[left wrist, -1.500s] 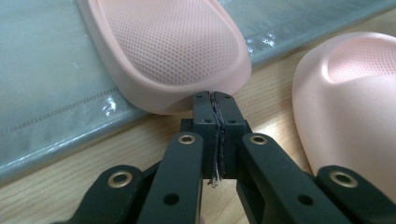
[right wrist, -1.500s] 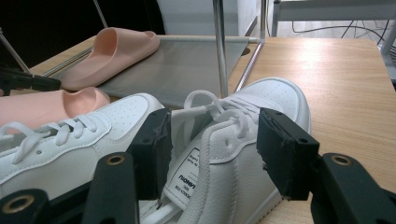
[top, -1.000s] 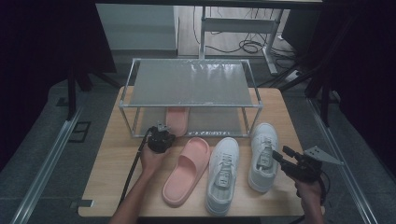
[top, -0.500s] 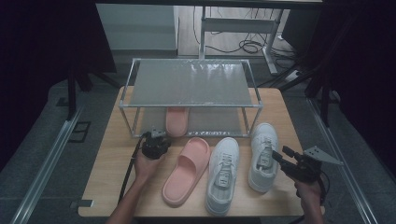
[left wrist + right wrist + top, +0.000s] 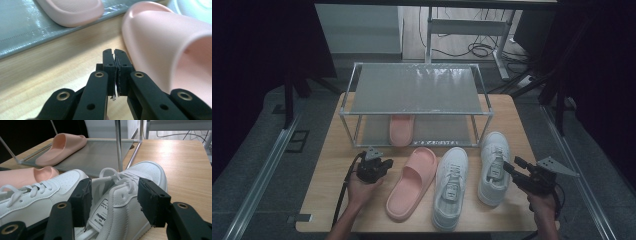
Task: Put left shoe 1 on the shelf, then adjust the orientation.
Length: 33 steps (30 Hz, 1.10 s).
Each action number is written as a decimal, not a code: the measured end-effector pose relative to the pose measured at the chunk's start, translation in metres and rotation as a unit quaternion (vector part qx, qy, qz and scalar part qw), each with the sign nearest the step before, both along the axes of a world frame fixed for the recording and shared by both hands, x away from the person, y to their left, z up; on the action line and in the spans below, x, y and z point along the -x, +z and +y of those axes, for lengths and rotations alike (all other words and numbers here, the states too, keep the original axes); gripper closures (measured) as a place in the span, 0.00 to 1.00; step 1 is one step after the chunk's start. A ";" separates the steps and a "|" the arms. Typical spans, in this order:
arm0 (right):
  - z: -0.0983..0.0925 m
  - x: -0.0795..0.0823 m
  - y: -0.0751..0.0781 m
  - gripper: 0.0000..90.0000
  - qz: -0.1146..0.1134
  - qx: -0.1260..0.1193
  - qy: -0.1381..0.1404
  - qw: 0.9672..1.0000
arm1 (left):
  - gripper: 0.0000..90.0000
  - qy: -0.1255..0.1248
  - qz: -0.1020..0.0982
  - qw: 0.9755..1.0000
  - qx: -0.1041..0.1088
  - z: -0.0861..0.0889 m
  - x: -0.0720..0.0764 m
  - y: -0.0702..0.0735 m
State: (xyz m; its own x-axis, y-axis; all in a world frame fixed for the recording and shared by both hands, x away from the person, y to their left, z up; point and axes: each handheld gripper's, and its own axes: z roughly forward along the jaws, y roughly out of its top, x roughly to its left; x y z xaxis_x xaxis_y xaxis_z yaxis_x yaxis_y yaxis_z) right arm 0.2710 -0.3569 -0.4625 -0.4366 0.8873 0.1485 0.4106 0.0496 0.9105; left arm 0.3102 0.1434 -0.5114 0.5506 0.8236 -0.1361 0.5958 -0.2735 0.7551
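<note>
On the lower shelf of the metal rack (image 5: 414, 95) lies one pink slipper (image 5: 402, 130); its top shelf is bare. Second pink slipper (image 5: 412, 182) and two white sneakers (image 5: 451, 187) (image 5: 493, 167) sit on the bench (image 5: 332, 170) in front. Left gripper (image 5: 379, 167), jaws together and holding nothing, sits just left of the second slipper. Right gripper (image 5: 510, 167), jaws apart, straddles the right sneaker's heel; its own view shows the tongue label (image 5: 101, 213).
</note>
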 end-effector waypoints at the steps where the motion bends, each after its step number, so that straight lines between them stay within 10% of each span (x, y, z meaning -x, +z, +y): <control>1: 0.000 0.000 0.000 0.51 0.000 0.000 0.000 1.000 | 0.98 -0.001 -0.001 1.000 0.001 0.000 0.002 0.000; 33: 0.002 0.000 0.000 0.51 0.001 0.003 0.002 1.000 | 1.00 -0.051 -0.004 0.998 0.027 -0.016 0.034 0.012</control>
State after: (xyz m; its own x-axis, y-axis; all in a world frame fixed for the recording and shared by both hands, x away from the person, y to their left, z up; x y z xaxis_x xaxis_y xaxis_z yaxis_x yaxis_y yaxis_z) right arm 0.2714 -0.3545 -0.4629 -0.4407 0.8861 0.1434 0.4114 0.0574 0.9097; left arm 0.2760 0.1278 -0.4994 0.6319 0.7552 -0.1742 0.5611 -0.2907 0.7750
